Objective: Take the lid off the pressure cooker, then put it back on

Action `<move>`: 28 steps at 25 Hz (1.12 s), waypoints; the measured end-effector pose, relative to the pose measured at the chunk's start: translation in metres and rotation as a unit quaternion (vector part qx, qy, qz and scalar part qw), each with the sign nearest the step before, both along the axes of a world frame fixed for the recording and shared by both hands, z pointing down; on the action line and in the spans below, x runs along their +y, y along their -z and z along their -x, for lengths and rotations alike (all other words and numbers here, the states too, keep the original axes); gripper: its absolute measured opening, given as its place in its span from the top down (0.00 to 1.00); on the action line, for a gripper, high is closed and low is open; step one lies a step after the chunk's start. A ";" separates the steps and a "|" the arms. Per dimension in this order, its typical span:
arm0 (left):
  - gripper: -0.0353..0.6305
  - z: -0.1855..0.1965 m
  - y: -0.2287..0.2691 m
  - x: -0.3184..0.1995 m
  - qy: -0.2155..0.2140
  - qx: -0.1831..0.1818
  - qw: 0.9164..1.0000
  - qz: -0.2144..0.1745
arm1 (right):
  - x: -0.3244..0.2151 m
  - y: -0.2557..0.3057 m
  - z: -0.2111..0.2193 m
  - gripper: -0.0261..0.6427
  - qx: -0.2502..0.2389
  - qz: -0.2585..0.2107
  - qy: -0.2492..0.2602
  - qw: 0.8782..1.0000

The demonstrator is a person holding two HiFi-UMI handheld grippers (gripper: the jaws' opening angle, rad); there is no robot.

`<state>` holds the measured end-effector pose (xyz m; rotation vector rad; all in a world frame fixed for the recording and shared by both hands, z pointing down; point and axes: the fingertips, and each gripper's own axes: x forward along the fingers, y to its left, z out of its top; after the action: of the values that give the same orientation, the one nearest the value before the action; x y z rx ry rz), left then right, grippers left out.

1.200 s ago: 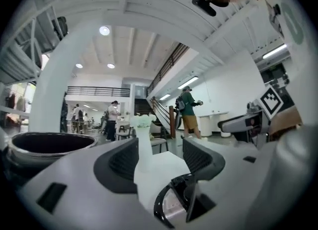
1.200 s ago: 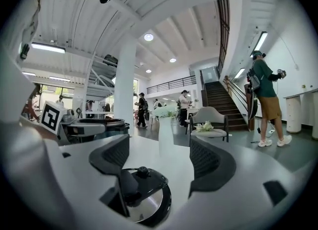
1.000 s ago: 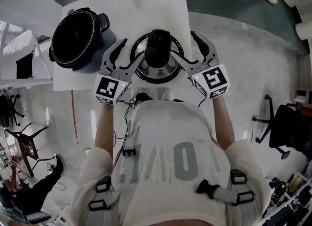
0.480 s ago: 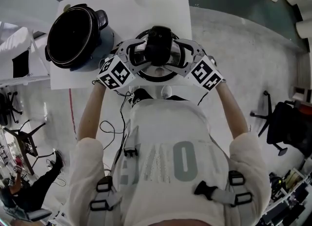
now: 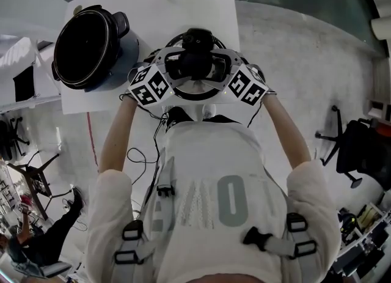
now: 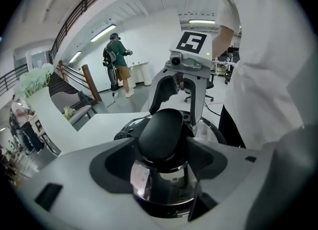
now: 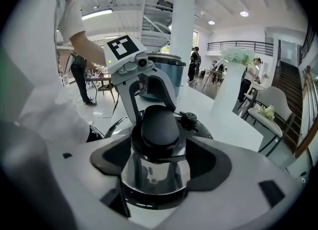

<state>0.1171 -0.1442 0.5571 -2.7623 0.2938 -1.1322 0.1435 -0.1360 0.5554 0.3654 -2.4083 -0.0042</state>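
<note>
The pressure cooker lid point(image 5: 197, 94), steel with a black handle point(image 5: 194, 55), lies on the white table point(image 5: 183, 7) near its front edge. The open cooker pot point(image 5: 82, 46) stands apart at the table's left. My left gripper point(image 5: 177, 66) reaches the handle point(image 6: 164, 134) from the left, and its jaws have just been opening. My right gripper point(image 5: 215, 66) reaches the handle point(image 7: 160, 124) from the right, and its jaws have just been closing. Each pair of jaws stands on either side of the handle's neck, and I see no pad pressing on it.
The table's front edge runs just below the lid, against the person's body. A small black valve point(image 7: 189, 119) sticks up on the lid beside the handle. Office chairs point(image 5: 357, 153) and people stand on the floor around.
Both grippers came down and tilted in from beside the lid, so that their jaws now stand round the handle. The lid has stayed on the table.
</note>
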 end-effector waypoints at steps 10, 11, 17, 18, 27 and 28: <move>0.53 -0.001 -0.005 -0.005 0.013 0.014 0.999 0.040 | -0.006 -0.003 0.009 0.56 -0.006 0.004 -0.001 1.000; 0.53 -0.001 -0.005 -0.004 0.013 0.015 0.999 0.042 | -0.005 -0.003 0.010 0.56 -0.007 0.004 0.001 1.000; 0.53 0.000 -0.005 -0.006 0.014 0.010 0.998 0.056 | -0.006 -0.004 0.010 0.57 -0.007 0.004 0.005 1.000; 0.53 -0.001 -0.005 -0.006 0.015 0.010 0.998 0.059 | -0.007 -0.004 0.010 0.57 -0.007 0.005 0.004 1.000; 0.53 -0.001 -0.004 -0.005 0.015 0.001 0.998 0.058 | -0.005 -0.004 0.009 0.57 -0.003 0.000 0.007 1.000; 0.53 -0.001 -0.004 -0.005 0.015 0.000 0.998 0.060 | -0.005 -0.004 0.009 0.57 -0.002 -0.003 0.008 1.000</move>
<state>0.1178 -0.1487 0.5608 -2.8697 0.2772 -1.1953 0.1346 -0.1414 0.5591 0.3498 -2.4160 -0.0177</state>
